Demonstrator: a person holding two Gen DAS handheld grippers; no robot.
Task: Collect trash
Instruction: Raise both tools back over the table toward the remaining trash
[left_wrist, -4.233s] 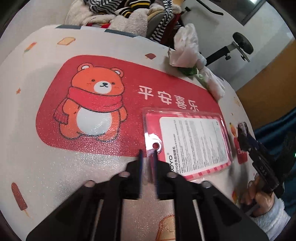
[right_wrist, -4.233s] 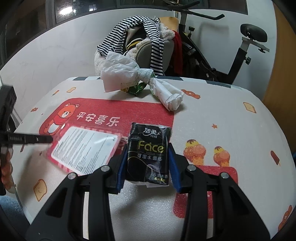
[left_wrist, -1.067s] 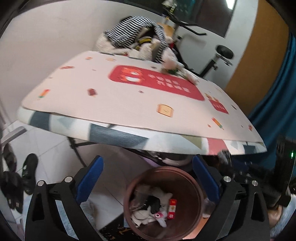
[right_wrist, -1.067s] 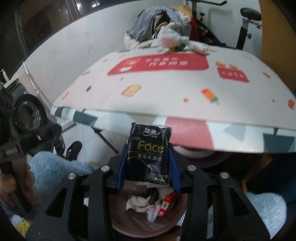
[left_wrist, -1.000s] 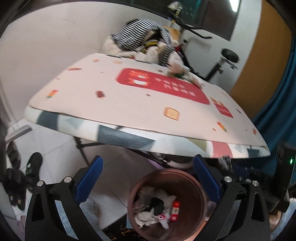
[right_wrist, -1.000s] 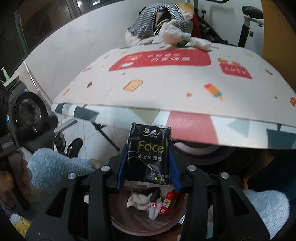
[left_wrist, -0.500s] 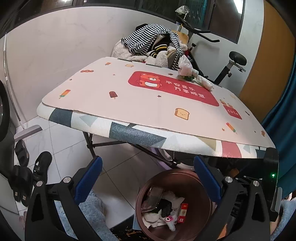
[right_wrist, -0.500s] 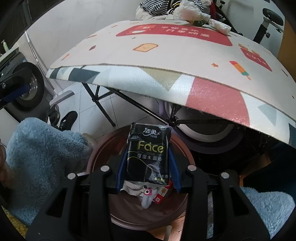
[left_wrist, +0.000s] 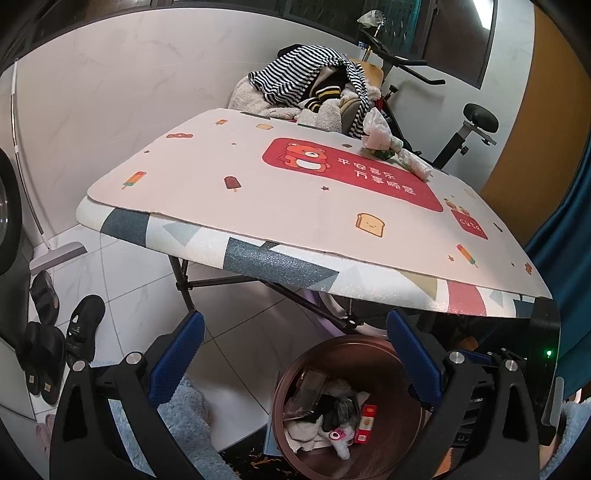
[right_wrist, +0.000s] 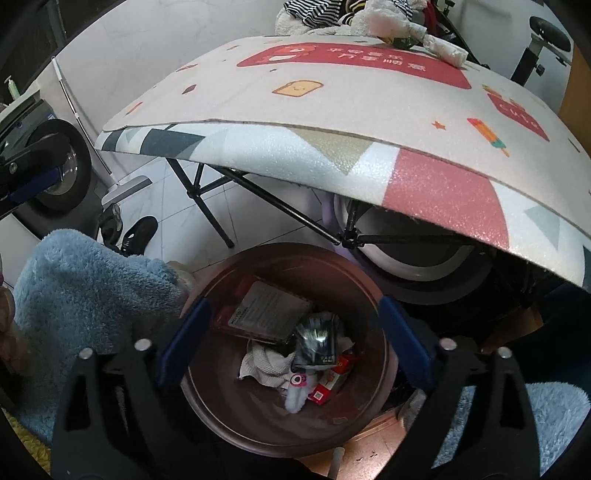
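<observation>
A brown round trash bin (right_wrist: 221, 284) stands on the floor under the table edge; it also shows in the left wrist view (left_wrist: 402, 354). Inside lie the black tissue pack (right_wrist: 317, 341), the pink card package (right_wrist: 269, 312), white tissues and small red boxes. My right gripper (right_wrist: 291, 332) is open and empty directly above the bin. My left gripper (left_wrist: 293, 354) is open and empty, above and left of the bin. A white crumpled plastic bag (left_wrist: 380, 134) lies at the table's far side.
The folding table (left_wrist: 258, 206) with a cartoon mat overhangs the bin. Black sandals (left_wrist: 74, 328) lie on the tiled floor at left. A chair piled with striped clothes (left_wrist: 306, 81) and an exercise bike (left_wrist: 469, 125) stand behind the table.
My right gripper opened and the black tissue pack dropped into the bin. Earlier the left gripper let the pink card package go into it. Both grippers have risen slightly.
</observation>
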